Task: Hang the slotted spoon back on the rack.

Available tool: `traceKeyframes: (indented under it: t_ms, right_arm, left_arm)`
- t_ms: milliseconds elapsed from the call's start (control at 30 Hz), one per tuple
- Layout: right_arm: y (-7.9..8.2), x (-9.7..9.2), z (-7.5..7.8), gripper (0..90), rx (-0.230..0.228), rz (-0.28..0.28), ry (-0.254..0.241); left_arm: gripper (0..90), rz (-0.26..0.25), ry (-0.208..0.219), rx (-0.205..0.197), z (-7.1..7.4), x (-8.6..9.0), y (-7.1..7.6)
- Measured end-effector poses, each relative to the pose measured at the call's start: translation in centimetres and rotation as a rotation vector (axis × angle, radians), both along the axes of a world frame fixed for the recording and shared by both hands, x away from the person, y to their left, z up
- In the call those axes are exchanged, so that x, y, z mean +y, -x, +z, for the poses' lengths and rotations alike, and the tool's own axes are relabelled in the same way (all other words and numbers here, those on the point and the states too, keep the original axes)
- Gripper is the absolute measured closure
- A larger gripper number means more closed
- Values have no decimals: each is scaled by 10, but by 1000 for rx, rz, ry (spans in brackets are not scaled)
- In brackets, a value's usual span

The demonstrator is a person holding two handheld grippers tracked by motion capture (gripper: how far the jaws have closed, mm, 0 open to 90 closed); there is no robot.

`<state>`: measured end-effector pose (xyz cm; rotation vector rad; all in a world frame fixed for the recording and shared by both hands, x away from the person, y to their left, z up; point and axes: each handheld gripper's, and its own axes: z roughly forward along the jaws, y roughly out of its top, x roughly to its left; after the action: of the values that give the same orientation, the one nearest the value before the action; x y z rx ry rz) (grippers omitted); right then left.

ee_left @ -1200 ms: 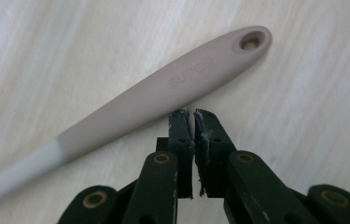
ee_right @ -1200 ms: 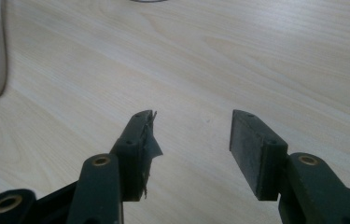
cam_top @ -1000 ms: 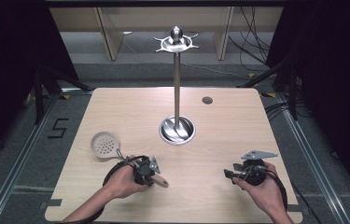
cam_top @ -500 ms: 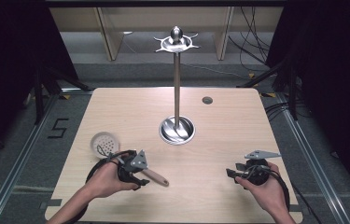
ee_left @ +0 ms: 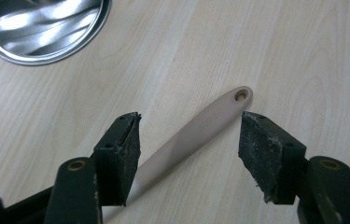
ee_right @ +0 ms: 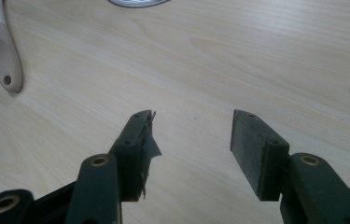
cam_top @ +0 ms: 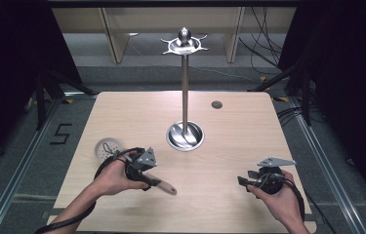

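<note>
A slotted spoon lies flat on the wooden table [cam_top: 229, 131], its white perforated head [cam_top: 107, 146] at the left and its beige handle [cam_top: 167, 188] pointing toward the front. My left gripper [cam_top: 150, 182] hovers just over the handle. Its jaws have just been opening and now stand wide. In the left gripper view the handle [ee_left: 196, 128] runs between the pads [ee_left: 261, 149] without touching them, below my left gripper [ee_left: 191, 119]. My right gripper [cam_top: 241, 181] rests at the front right, open [ee_right: 192, 114] and holding nothing.
A tall metal stand [cam_top: 184, 73] with a pronged hanger top rises from a round steel base [cam_top: 185, 136] at mid-table, also seen as the base [ee_left: 46, 28]. A small dark disc [cam_top: 216, 104] lies at the back right. The spoon handle [ee_right: 5, 51] shows far left of the right jaws.
The left jaws opened and let go of the spoon handle. The left hand rose and drew back to the left along the handle. The right hand kept still.
</note>
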<state>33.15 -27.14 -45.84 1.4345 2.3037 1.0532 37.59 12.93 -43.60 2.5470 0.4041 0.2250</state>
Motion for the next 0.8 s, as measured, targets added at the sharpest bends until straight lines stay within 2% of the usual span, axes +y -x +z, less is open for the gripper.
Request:
traceKeyframes:
  t_ms: [33,67,100,133,167,200,233,267,333,367,400,433,467,500,567,600,633,733,767,800]
  right_arm:
    - [1,1,1,493,20,-21,-4]
    - [-1,-1,-1,493,4,5,-18]
    - [-1,-1,1,493,9,-4,-7]
    - [-1,-2,0,492,5,-1,-10]
    - [-1,-2,0,490,5,-3,-6]
    - [-2,-5,-2,490,-10,9,8]
    - [-2,-5,-3,491,-11,7,2]
    - [0,-6,-2,490,12,-5,-1]
    - [1,-8,-1,491,-3,-4,5]
    - [3,-7,0,490,12,-19,-2]
    - [4,-7,1,491,8,-19,-3]
    - [3,-9,0,491,-26,1,24]
    - [5,-8,1,490,-12,-6,14]
    - [6,-6,2,490,-19,-20,7]
    - [9,-4,4,490,22,-38,6]
    - [9,-4,3,490,20,-35,10]
    - [9,-4,3,490,16,-36,16]
    - [8,-4,2,490,11,-27,5]
    - [7,-6,1,490,-6,-17,13]
    - [8,-6,2,490,16,-33,9]
  left_arm:
    - [375,-6,3,0,-1,-3,-1]
    - [377,-40,-42,-7,0,-5,-4]
    - [383,-83,-91,-7,1,-6,-8]
    - [389,-91,-93,4,0,-8,-9]
    - [391,-147,-150,10,2,-10,-13]
    - [405,-163,-155,18,1,-12,-14]
    - [404,-203,-199,22,1,-15,-18]
    - [400,-220,-217,23,0,-17,-20]
    - [404,-262,-254,23,-2,-20,-24]
    - [397,-278,-265,27,-3,-22,-25]
    - [398,-305,-279,33,-5,-23,-26]
    - [401,-320,-288,34,-6,-25,-26]
    - [400,-336,-296,36,-8,-26,-25]
    - [400,-352,-308,34,-10,-28,-25]
    - [401,-354,-294,45,-14,-30,-22]
    - [405,-358,-292,50,-16,-31,-22]
    - [408,-376,-309,55,-17,-31,-23]
    - [412,-385,-313,65,-25,-33,-24]
    - [413,-373,-301,71,-27,-33,-23]
    - [414,-371,-301,83,-30,-34,-23]
